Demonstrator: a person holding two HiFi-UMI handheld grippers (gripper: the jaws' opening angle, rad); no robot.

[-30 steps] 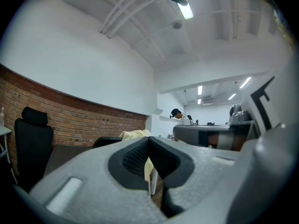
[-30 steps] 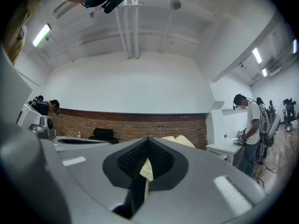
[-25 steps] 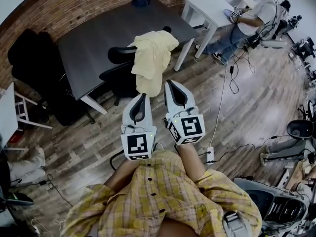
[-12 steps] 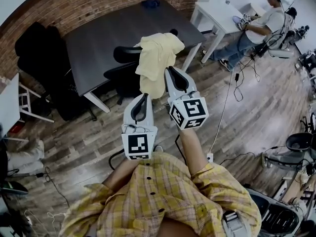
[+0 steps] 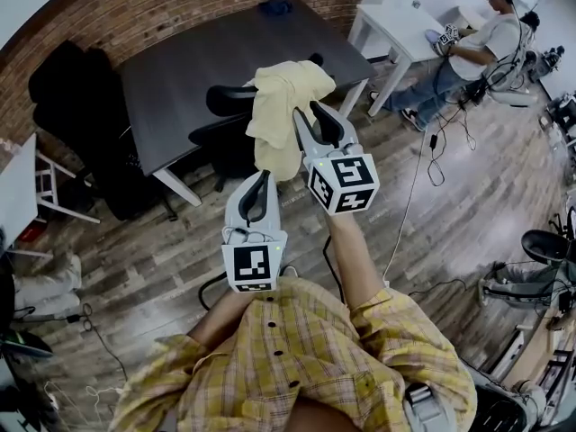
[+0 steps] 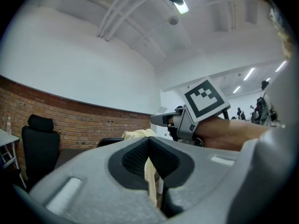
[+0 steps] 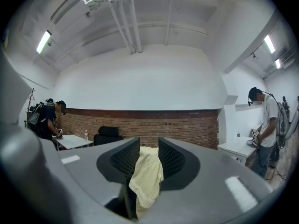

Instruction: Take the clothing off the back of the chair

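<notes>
reach step; yellow shirt (image 5: pixel 283 93) hung over the chair (image 5: pixel 219 135) back; right gripper (image 5: pixel 306 112) near it, jaws just opened partway, nothing between; left gripper (image 5: pixel 261 177) jaws together, empty; next move needed a pinch on the shirt

Two tools (image 5: pixel 261 180) (image 5: pixel 306 111), one yellow garment (image 5: pixel 281 106), one dark table (image 5: pixel 207 52), two white tables (image 5: pixel 396 21) (image 5: pixel 13 201).

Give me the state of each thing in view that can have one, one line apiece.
Yellow garment, draped over the chair back, not gripped.
Chair, pushed up to the dark table, garment on its back.
Right gripper, open; its fingers have just been opening, lined up on the garment, not pressing it.
Left gripper, shut, empty.
</notes>
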